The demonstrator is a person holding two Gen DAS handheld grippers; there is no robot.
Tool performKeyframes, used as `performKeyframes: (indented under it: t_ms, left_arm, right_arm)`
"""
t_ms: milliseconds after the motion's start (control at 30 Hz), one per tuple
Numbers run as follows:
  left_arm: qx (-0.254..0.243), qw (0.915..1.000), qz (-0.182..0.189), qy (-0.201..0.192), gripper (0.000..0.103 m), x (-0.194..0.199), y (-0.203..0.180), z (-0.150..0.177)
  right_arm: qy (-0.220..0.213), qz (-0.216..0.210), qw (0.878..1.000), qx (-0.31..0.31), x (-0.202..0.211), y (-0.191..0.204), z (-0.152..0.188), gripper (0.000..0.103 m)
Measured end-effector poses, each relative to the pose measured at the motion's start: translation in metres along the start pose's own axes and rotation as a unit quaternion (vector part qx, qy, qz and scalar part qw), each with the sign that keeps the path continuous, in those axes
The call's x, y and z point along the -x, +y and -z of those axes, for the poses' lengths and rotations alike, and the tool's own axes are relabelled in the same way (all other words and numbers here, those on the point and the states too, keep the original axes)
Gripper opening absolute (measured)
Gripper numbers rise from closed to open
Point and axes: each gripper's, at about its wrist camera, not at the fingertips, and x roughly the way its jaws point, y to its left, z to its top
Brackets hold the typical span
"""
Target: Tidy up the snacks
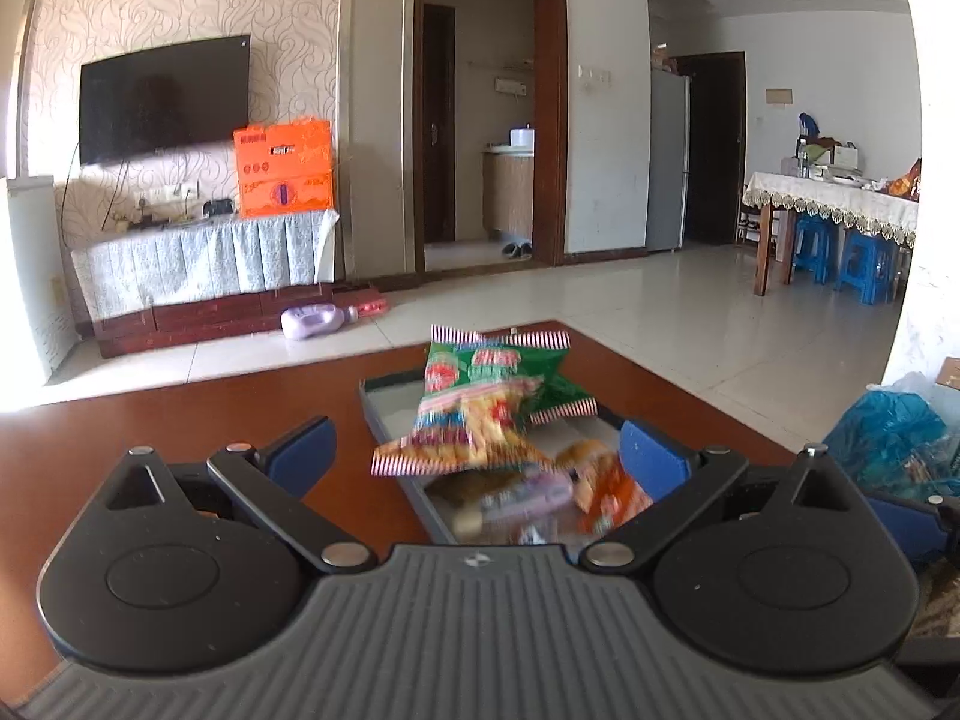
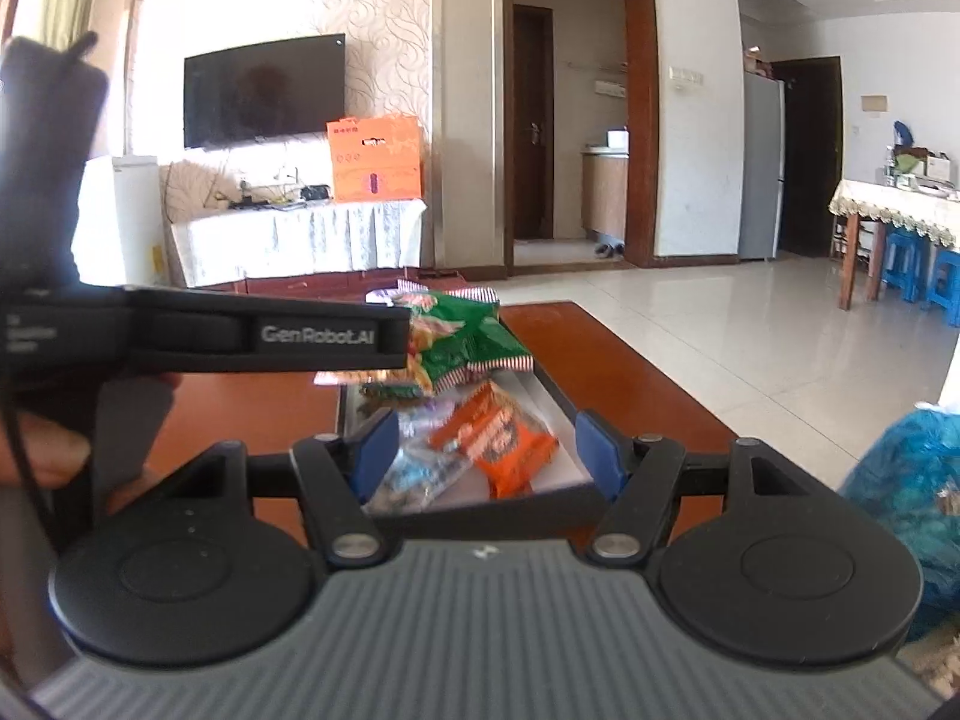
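A dark-rimmed tray point(image 1: 372, 396) point(image 2: 558, 396) sits on the red-brown table point(image 1: 150, 432) and holds a heap of snack packets. On top lie a green bag point(image 1: 498, 366) point(image 2: 474, 336) and a blurred yellow bag with striped ends point(image 1: 468, 420); whether the yellow bag rests or falls I cannot tell. Lower in the tray are an orange packet point(image 1: 612, 492) point(image 2: 498, 438) and a clear bluish wrapper point(image 2: 414, 474). My left gripper point(image 1: 477, 450) stands wide open just short of the heap, pads touching nothing. In the right wrist view it shows side-on point(image 2: 396, 336). My right gripper point(image 2: 487, 450) is open at the tray's near end.
A blue plastic bag point(image 1: 888, 444) point(image 2: 912, 468) sits off the table's right side. A hand point(image 2: 42, 450) holds the left gripper. On the tiled floor beyond lies a purple bottle point(image 1: 312, 321). A dining table with blue stools point(image 1: 864, 270) stands far right.
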Motion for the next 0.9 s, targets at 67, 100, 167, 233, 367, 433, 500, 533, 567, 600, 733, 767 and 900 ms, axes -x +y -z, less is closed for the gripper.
performKeyframes:
  t_ms: [67, 100, 167, 233, 367, 433, 500, 533, 567, 600, 733, 767, 900]
  left_arm:
    - [-0.002, 0.9999, -0.007, 0.011, 0.102, 0.011, -0.001, 0.006]
    - [-0.005, 0.9998, -0.012, 0.016, 0.102, 0.015, -0.002, 0.009]
    - [-0.009, 0.9994, -0.024, 0.025, 0.102, 0.024, 0.001, 0.014]
    - [0.001, 0.9989, -0.032, 0.036, 0.102, 0.033, 0.007, 0.02]
    - [0.027, 0.9973, -0.045, 0.052, 0.102, 0.05, 0.019, 0.029]
    - [0.02, 0.9969, -0.059, 0.047, 0.102, 0.058, 0.021, 0.032]
    - [0.022, 0.9969, -0.062, 0.042, 0.102, 0.066, 0.024, 0.034]
    - [0.025, 0.9968, -0.062, 0.044, 0.102, 0.068, 0.025, 0.034]
    - [0.028, 0.9968, -0.06, 0.045, 0.102, 0.071, 0.026, 0.036]
    - [0.031, 0.9967, -0.06, 0.046, 0.102, 0.074, 0.027, 0.038]
    - [0.041, 0.9955, -0.076, 0.039, 0.102, 0.086, 0.025, 0.047]
    - [0.042, 0.9954, -0.077, 0.037, 0.102, 0.089, 0.024, 0.049]
    - [0.046, 0.9945, -0.078, 0.052, 0.103, 0.092, 0.024, 0.055]
  right_arm:
    - [0.008, 0.0, 1.0, -0.003, 0.009, 0.002, 0.003, 0.067]
    - [0.011, -0.001, 1.0, -0.007, 0.014, 0.002, 0.004, 0.068]
    - [0.019, -0.005, 1.0, -0.016, 0.019, 0.003, 0.007, 0.07]
    - [0.022, -0.006, 1.0, -0.008, 0.025, 0.008, 0.011, 0.07]
    - [0.029, -0.017, 0.999, 0.013, 0.034, 0.013, 0.017, 0.07]
    - [0.033, -0.023, 0.999, 0.017, 0.04, 0.014, 0.02, 0.07]
    - [0.033, -0.027, 0.999, 0.019, 0.044, 0.015, 0.022, 0.07]
    - [0.035, -0.029, 0.999, 0.02, 0.045, 0.015, 0.022, 0.07]
    - [0.038, -0.031, 0.999, 0.021, 0.047, 0.016, 0.022, 0.07]
    - [0.04, -0.033, 0.998, 0.022, 0.049, 0.017, 0.024, 0.07]
    - [0.049, -0.038, 0.998, 0.026, 0.053, 0.02, 0.026, 0.07]
    - [0.05, -0.039, 0.998, 0.027, 0.054, 0.021, 0.026, 0.07]
    - [0.057, -0.046, 0.997, 0.028, 0.054, 0.022, 0.027, 0.071]
